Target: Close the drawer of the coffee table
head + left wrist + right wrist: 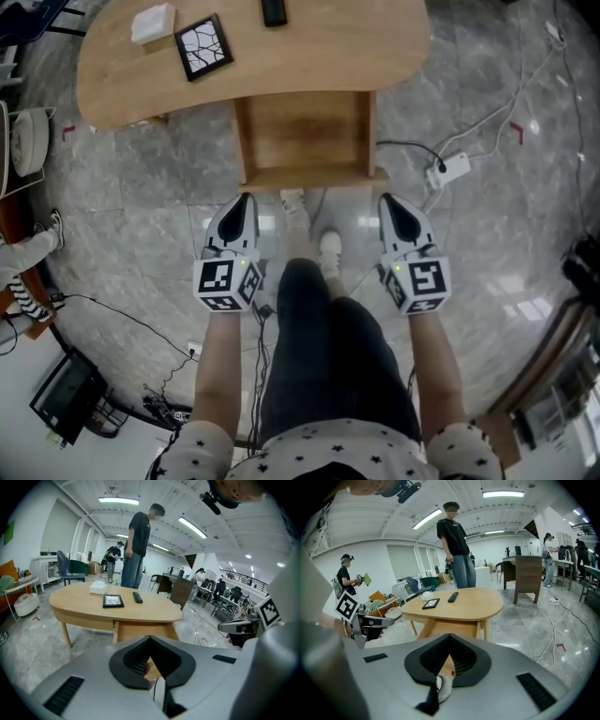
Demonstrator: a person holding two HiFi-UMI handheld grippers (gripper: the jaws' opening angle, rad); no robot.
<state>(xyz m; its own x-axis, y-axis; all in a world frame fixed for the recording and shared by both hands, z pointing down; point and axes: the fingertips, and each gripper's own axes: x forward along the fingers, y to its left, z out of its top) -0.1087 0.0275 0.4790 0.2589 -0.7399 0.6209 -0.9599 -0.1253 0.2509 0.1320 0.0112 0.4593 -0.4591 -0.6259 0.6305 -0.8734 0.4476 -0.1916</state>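
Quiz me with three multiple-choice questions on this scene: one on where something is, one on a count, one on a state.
1. Where is the remote?
A on the floor
B on the table
C on a chair

2. How many things lie on the table?
A one
B five
C three

3. The drawer is:
A pulled open
B shut
C lifted out of the table

Answers:
1 B, it lies on the wooden top.
2 C, the box, the framed tile and the remote.
3 A, it juts out from under the top, with its inside showing.
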